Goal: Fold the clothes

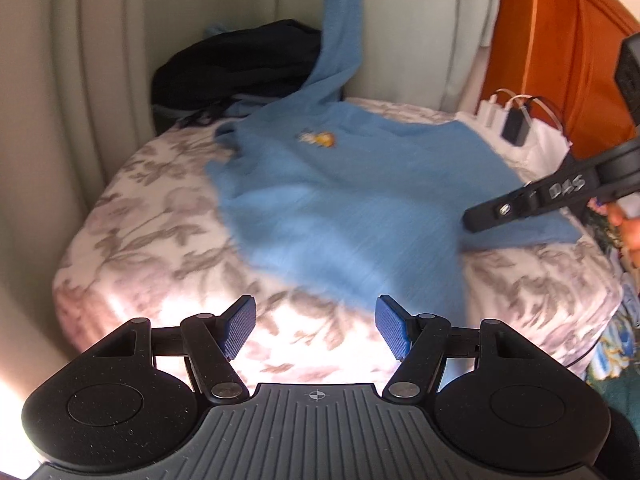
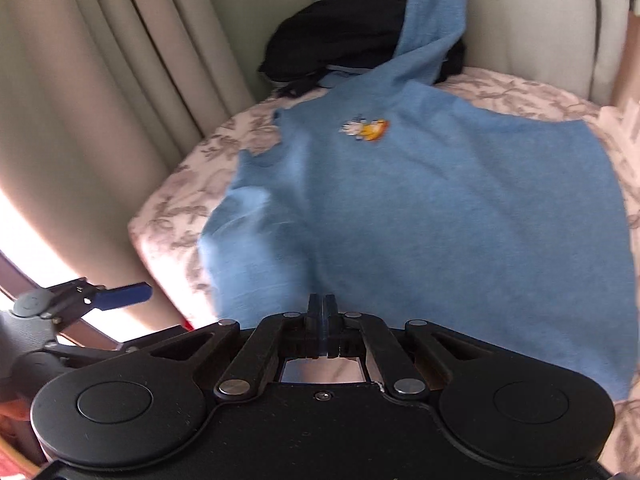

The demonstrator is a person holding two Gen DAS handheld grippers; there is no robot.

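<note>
Sweater: a light blue sweater [image 1: 344, 200] lies spread front-up on the bed, filling the middle of both views; a small orange-and-white emblem [image 2: 366, 128] sits on the chest.
Sleeve: one sleeve [image 1: 340, 40] runs up toward 12 o'clock against the curtain.
Right gripper: the right gripper [image 2: 321, 308] has its jaws pressed together on the sweater's near edge at 6 o'clock in the right wrist view; in the left wrist view it enters from 3 o'clock, its tip on the cloth.
Left gripper: the left gripper [image 1: 316, 328] has its blue pads [image 1: 240, 328] spread wide, holding nothing, above the bedcover just off the sweater's near edge.
Bedcover: a white cover with grey flower print [image 1: 132, 216] lies under the sweater.
Dark clothes: a black heap [image 1: 236, 64] rests at 11 o'clock, behind the sweater.
Curtain: pale curtain folds [image 2: 120, 80] hang behind the bed.
Headboard: orange wood [image 1: 560, 40] stands at 1 o'clock.
</note>
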